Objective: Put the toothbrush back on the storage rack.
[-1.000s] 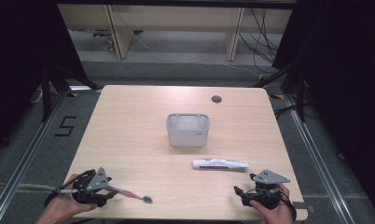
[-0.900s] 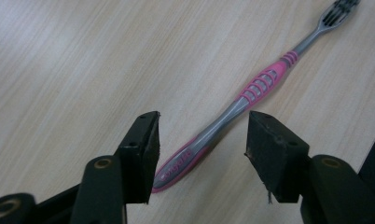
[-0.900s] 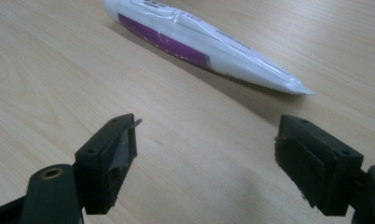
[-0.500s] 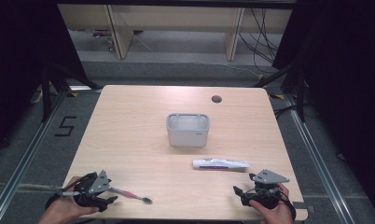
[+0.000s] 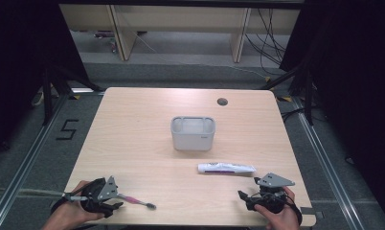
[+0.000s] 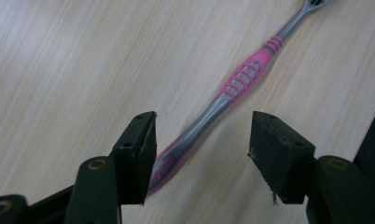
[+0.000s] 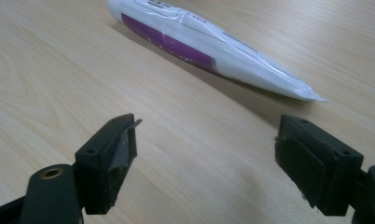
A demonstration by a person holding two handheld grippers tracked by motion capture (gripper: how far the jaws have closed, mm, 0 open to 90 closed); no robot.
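Note:
A pink and grey toothbrush (image 5: 135, 201) lies flat on the wooden table near its front left, head pointing right. My left gripper (image 5: 119, 198) sits at the handle's end. In the left gripper view the toothbrush (image 6: 241, 81) runs between the jaws of the left gripper (image 6: 202, 140), which have just been closing; a gap remains on the right side, so the pads do not clamp it. A white and purple toothpaste tube (image 5: 226, 168) lies at the front right. My right gripper (image 5: 243, 200) rests below it, open, with the tube (image 7: 199, 44) ahead of the right gripper (image 7: 206, 140).
A grey rectangular container (image 5: 193, 134) stands at the table's middle. A dark round hole (image 5: 222, 101) sits near the far edge. Both hands rest close to the table's front edge, with dark floor and rails on each side.
The left gripper has shifted slightly toward the near edge at the toothbrush handle. The right gripper, the tube and the container have stayed put.

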